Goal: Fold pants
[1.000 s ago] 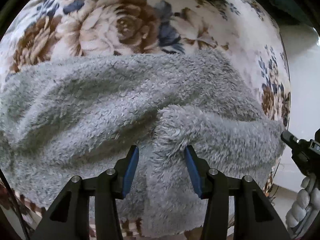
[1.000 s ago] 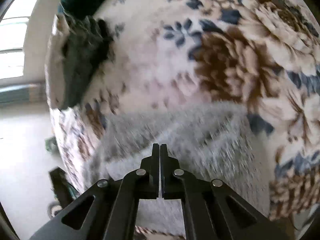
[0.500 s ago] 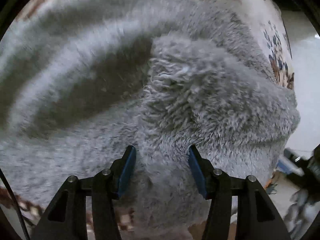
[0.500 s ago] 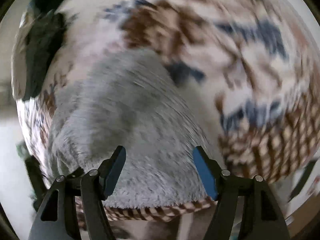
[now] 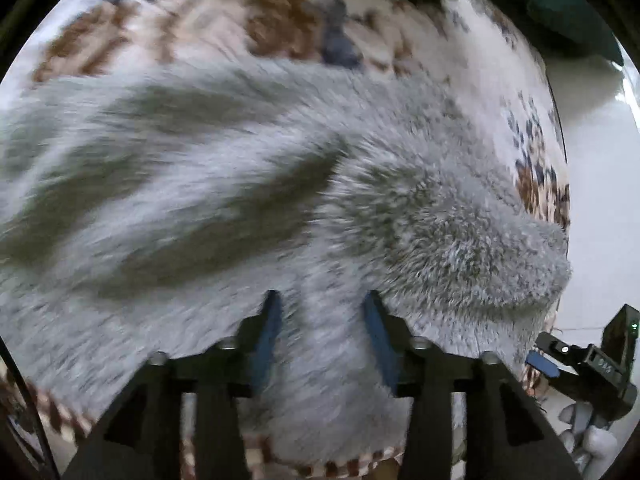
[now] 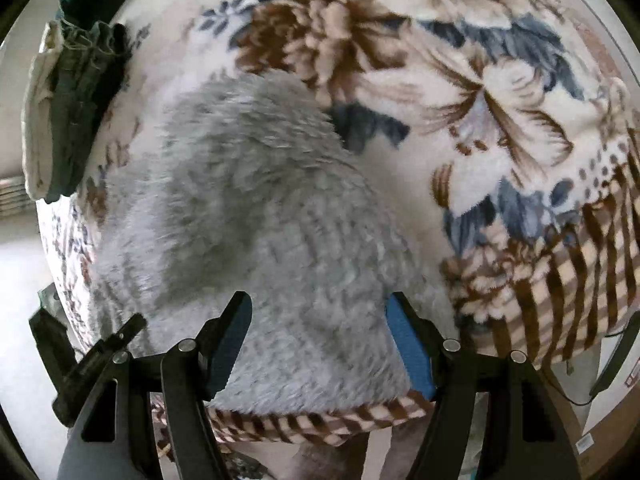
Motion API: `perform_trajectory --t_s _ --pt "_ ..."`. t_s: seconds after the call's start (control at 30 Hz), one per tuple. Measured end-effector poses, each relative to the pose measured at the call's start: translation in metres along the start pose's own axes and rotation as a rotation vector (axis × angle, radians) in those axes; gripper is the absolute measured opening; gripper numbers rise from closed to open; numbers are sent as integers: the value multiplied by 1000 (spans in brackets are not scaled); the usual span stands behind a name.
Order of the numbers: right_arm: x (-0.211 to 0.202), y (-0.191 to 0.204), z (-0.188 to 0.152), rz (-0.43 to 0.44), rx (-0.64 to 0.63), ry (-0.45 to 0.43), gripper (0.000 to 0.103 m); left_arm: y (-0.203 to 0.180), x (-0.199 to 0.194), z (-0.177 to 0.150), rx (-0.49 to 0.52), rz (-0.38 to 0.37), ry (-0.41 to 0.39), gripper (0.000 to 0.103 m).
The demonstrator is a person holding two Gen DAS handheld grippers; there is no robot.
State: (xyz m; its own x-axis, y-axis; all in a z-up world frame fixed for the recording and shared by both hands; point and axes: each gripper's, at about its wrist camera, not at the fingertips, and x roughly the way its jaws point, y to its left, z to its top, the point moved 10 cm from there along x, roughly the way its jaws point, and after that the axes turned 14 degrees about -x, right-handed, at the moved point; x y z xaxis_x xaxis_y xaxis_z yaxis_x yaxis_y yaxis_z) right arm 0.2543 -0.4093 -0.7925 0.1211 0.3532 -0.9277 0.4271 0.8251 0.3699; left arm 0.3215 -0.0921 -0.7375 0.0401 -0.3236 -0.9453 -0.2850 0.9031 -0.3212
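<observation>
The grey fluffy pants [image 5: 224, 184] lie bunched on a floral blanket [image 5: 400, 28], with a folded hump [image 5: 460, 240] at the right. My left gripper [image 5: 322, 312] is open, its blue pads astride a ridge of the fleece near the blanket's front edge. In the right wrist view the pants [image 6: 256, 216] lie as a grey heap. My right gripper [image 6: 318, 320] is open wide over the heap's near end, holding nothing. The right gripper also shows at the lower right of the left wrist view [image 5: 576, 360].
The blanket [image 6: 500, 92] has a brown checked border [image 6: 568, 292] along its front edge. A dark green cloth [image 6: 80, 92] lies at the bed's far left end. White floor [image 5: 600, 184] lies beyond the bed's edge.
My right gripper has opened from shut and moved in over the pants' end. My left gripper stayed open and shifted over the fleece; the view is motion-blurred.
</observation>
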Motion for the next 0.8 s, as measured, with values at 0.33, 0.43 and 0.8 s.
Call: perform_trajectory --t_s 0.33,0.43,0.8 --pt "-6 110 -21 -16 -174 -49 80 131 -86 6 -418 -189 -290 103" --pt "32 151 -28 21 -206 8 80 188 -70 17 -599 -224 -305 103" --pt "94 203 -39 -168 -381 98 80 237 -31 60 -789 -442 -370 31"
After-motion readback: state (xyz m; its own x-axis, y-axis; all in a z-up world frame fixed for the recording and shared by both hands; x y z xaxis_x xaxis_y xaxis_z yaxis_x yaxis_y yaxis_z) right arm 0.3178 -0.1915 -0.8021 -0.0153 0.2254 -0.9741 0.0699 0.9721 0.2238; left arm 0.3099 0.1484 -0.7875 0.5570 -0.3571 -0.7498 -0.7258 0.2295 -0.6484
